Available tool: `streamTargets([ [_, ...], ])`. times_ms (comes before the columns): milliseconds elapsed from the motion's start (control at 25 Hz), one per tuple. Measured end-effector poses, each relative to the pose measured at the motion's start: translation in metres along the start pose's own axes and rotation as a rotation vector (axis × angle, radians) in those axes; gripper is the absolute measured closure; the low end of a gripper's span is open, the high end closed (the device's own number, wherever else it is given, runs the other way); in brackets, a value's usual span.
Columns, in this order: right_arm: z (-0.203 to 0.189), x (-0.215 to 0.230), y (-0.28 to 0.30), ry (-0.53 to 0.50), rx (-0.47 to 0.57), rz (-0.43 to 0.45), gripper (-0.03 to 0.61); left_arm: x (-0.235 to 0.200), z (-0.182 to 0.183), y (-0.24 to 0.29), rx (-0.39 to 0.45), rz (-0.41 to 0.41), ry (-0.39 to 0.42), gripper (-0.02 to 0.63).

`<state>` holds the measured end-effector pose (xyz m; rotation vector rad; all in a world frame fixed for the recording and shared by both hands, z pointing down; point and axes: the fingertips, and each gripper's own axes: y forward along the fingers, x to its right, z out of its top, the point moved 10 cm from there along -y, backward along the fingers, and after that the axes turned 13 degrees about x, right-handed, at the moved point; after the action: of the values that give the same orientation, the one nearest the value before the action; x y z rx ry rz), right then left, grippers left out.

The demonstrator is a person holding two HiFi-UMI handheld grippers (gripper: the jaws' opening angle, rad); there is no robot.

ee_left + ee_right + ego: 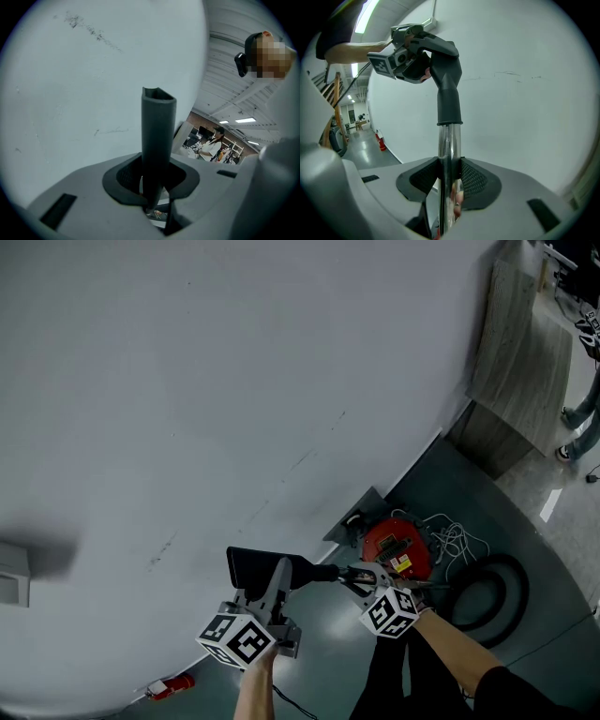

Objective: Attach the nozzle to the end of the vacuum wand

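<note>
Before white wall [234, 381] | left tool [152, 187] — pinching dark nozzle [158, 136] | right tool [449, 180] — pinching chrome wand [450, 145]

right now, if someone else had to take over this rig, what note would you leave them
Left gripper: shut on the nozzle, holding its dark grey neck.
Right gripper: shut on the chrome wand, just below the joint.
Where things are: nozzle and wand are held up in the air. The red vacuum body and its hose lie on the floor beneath.
Done: the nozzle sits over the wand's end.
Left: I cannot tell if it is fully seated. Probably press the two together firmly, then let go.
</note>
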<state>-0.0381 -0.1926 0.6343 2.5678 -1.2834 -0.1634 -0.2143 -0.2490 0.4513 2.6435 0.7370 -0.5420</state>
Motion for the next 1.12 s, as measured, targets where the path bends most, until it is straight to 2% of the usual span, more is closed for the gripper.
streamTargets([
  [160, -0.002, -0.006, -0.005, 0.0, 0.033, 0.002, 0.424, -0.014, -0.001, 0.009, -0.009, -0.017, -0.082, 0.529],
  [320, -0.002, -0.005, -0.007, 0.008, 0.04, -0.005, 0.425, -0.025, -0.006, 0.004, 0.027, -0.009, -0.176, 0.529],
  [520, -0.003, -0.004, -0.004, -0.002, 0.027, -0.007, 0.424, -0.016, -0.01, -0.001, 0.044, -0.003, -0.112, 0.529],
  [760, -0.003, -0.006, -0.005, 0.012, 0.042, -0.003, 0.425, -0.028, -0.014, 0.005, 0.043, -0.028, -0.194, 0.529],
  [920, -0.004, -0.005, -0.003, 0.005, 0.036, -0.003, 0.423, -0.023, -0.018, -0.001, 0.088, -0.01, -0.166, 0.529],
  [1120, -0.005, -0.004, -0.001, 0.009, 0.024, -0.002, 0.424, -0.027, -0.02, 0.001, 0.093, -0.006, -0.171, 0.529],
])
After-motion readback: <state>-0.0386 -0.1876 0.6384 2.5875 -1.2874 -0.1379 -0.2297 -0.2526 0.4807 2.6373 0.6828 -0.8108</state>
